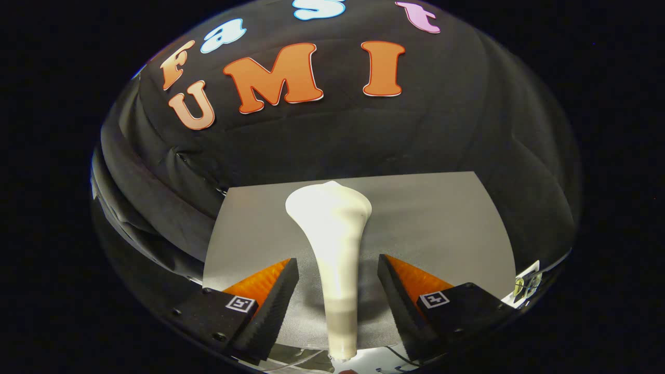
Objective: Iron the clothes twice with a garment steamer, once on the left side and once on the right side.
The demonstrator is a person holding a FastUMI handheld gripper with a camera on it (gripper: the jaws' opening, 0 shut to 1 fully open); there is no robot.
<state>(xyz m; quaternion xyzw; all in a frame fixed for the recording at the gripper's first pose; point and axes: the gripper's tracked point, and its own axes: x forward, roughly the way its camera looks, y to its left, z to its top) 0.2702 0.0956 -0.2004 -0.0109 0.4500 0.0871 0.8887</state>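
A white garment steamer (333, 244) lies on a grey garment (441, 223), its narrow handle running back between my fingers and its wide head pointing away toward the booth's wall. My gripper (337, 275) stands open around the handle, one finger on each side with a gap left on both sides. Neither finger touches the handle. The handle's lower band is a duller grey-white, and its end shows just beneath the fingers.
The grey garment is spread flat over the table and reaches the black cloth wall behind. A small white fitting (526, 283) sits past the garment's near right corner. Black cloth folds hang along the garment's left side.
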